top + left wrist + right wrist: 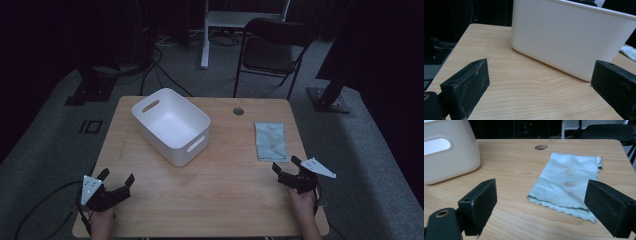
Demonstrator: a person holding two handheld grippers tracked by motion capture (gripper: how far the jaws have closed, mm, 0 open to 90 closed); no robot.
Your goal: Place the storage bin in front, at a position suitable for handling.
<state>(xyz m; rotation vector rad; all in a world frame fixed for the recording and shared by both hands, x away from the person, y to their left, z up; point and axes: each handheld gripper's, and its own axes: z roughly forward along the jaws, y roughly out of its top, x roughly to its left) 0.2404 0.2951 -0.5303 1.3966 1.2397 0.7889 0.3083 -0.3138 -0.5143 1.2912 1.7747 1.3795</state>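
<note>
Dim room, grey carpet; a black folding chair [272, 47] stands beyond the far edge of the light wood surface [225, 195], which has a round cable hole [238, 111] near its far edge.

White plastic bin [172, 125] with cut-out handles sits left of centre toward the far side, turned at an angle to the surface edges, upright, open top. In the left gripper view its side wall [571, 37] rises just ahead of the jaws.

Pale green cloth [271, 141], folded flat into a rectangle, lies on the right side, well apart from the bin. In the right gripper view the cloth [567, 182] shows a zigzag-cut near edge and a few faint stains.

Left claw [117, 181]: at the near left corner, held by a hand, jaws apart, nothing between them, bare wood under them.

Right claw [285, 167]: at the near right, just beside the near edge of the cloth, jaws spread apart, nothing gripped. The cloth lies ahead of the jaws, not touched.
</note>
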